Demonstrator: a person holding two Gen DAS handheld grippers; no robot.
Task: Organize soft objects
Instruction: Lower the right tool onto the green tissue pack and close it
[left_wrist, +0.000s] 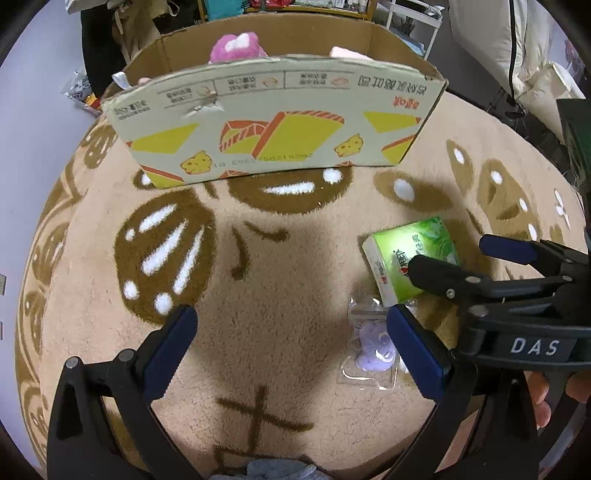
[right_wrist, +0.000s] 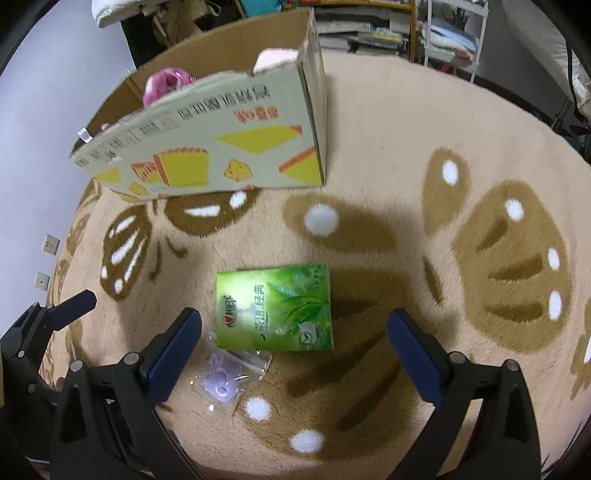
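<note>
Tissue pack lies flat on the rug, between the spread fingers of the right gripper, which holds nothing. Just beside it, touching its near edge, is a clear bag with a small purple item inside. The left gripper is also wide open and empty, near the bag. Farther away stands the box with a pink toy in it. I judge the pack is the next pick: lower, close on it, then carry it to the box.
</note>
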